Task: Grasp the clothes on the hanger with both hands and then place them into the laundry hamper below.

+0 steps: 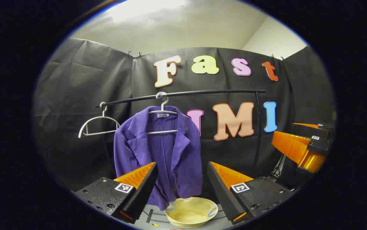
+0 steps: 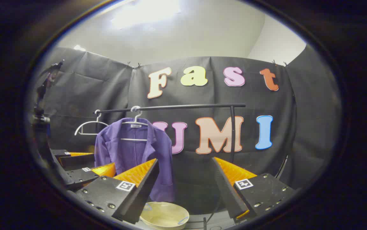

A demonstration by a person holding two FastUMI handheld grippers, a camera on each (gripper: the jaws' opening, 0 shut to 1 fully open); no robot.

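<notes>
The purple jacket (image 1: 159, 153) hangs dead ahead of my left gripper (image 1: 181, 182), left of my right gripper (image 2: 183, 183); both sets of fingers gape empty.

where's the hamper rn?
In the left gripper view, the hamper sits low centre, directly under the purple jacket on its hanger.

Bright overhead glare on the ceiling (image 1: 145, 12) in both views, booth below dimmer, purple jacket (image 1: 158, 153) sharp and evenly lit, rail (image 1: 183, 94) bowed by fisheye distortion, far left edge of right gripper view dark and soft
</notes>
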